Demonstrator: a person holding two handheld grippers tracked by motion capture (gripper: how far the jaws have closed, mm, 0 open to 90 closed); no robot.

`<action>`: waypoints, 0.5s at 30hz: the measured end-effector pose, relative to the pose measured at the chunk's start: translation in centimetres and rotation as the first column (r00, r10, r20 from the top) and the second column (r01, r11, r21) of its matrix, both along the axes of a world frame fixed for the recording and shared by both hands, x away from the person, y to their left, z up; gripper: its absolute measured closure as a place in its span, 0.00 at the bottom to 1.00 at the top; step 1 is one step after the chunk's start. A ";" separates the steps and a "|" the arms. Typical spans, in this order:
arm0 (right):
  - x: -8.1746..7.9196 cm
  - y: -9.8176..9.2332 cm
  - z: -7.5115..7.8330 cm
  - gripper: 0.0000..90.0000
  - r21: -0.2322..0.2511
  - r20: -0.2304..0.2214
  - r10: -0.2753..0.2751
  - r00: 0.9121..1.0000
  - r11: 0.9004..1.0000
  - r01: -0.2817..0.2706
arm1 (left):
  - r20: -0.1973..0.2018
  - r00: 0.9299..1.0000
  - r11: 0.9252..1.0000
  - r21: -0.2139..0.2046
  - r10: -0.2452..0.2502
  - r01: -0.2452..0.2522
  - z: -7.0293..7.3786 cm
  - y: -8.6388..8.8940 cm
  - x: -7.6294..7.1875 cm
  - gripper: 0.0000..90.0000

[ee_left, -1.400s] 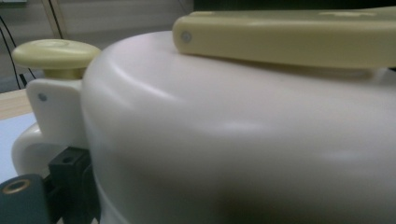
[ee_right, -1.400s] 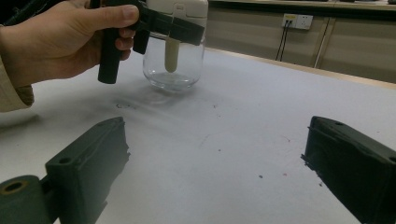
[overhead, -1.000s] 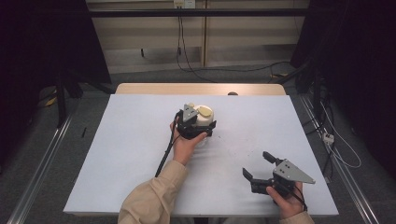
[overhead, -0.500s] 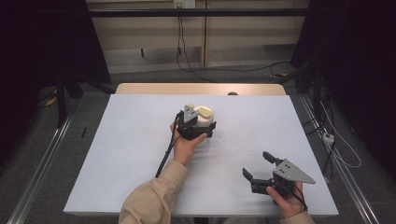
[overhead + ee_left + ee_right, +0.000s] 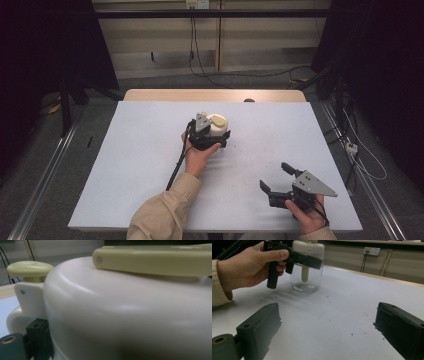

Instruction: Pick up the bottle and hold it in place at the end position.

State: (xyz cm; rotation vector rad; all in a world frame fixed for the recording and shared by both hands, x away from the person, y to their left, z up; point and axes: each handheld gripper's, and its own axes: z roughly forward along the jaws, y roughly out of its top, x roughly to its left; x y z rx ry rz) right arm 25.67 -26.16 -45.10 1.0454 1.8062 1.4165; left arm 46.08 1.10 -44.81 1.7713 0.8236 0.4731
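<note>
Nothing has really moved since the earlier frames: the left gripper (image 5: 216, 141) is still parked on the jar (image 5: 307, 275), and the right gripper (image 5: 278, 177) still sits near the table's (image 5: 140, 150) near right corner. The jar stands upright mid-table, so the left hand is far closer. In the right gripper view the left jaws reach round the jar's white lid (image 5: 120, 310); clamped or just touching, I can't tell. The right gripper's jaws are spread wide, holding nothing.
</note>
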 end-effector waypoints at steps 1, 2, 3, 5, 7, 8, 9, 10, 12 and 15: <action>0.0 0.0 0.0 0.06 0.000 0.000 0.000 1.000 1.000 0.000 | 0.005 1.000 1.000 0.000 0.001 -0.001 0.0 0.0 0.0 0.07; 0.0 0.0 0.0 0.06 0.000 0.000 0.000 1.000 1.000 0.000 | 0.006 1.000 1.000 0.002 -0.003 0.003 0.0 0.0 0.0 0.07; 0.0 0.0 0.0 0.06 0.000 0.000 0.000 1.000 1.000 0.000 | 0.008 1.000 1.000 0.003 -0.003 0.003 0.0 0.0 -0.1 0.07; 0.0 0.0 0.0 0.06 -0.001 0.000 0.000 1.000 1.000 0.000 | 0.011 1.000 1.000 0.003 -0.005 0.005 -0.1 0.0 -0.1 0.07; 0.0 0.0 0.0 0.06 0.000 0.000 0.001 1.000 1.000 -0.001 | 0.013 1.000 1.000 0.005 -0.007 0.007 -0.1 0.0 -0.1 0.07; 0.0 0.0 0.0 0.06 0.000 -0.001 0.001 1.000 1.000 -0.001 | 0.013 1.000 1.000 0.003 -0.007 0.007 -0.1 0.1 -0.1 0.07; 0.0 0.0 0.0 0.06 0.000 -0.001 0.001 1.000 1.000 -0.001 | 0.015 1.000 1.000 0.003 -0.009 0.009 -0.2 0.1 -0.1 0.07; 0.0 0.0 0.0 0.06 0.000 0.000 0.001 1.000 1.000 -0.001 | 0.015 1.000 1.000 -0.002 -0.008 0.008 -0.2 0.1 -0.1 0.07; 0.0 0.0 0.0 0.06 -0.001 0.001 0.001 1.000 1.000 -0.001 | 0.016 1.000 1.000 -0.001 -0.011 0.011 -0.2 0.1 -0.2 0.07; 0.0 0.0 0.0 0.06 -0.001 0.002 0.002 1.000 1.000 -0.002 | 0.018 1.000 1.000 -0.001 -0.014 0.014 -0.3 0.2 -0.2 0.07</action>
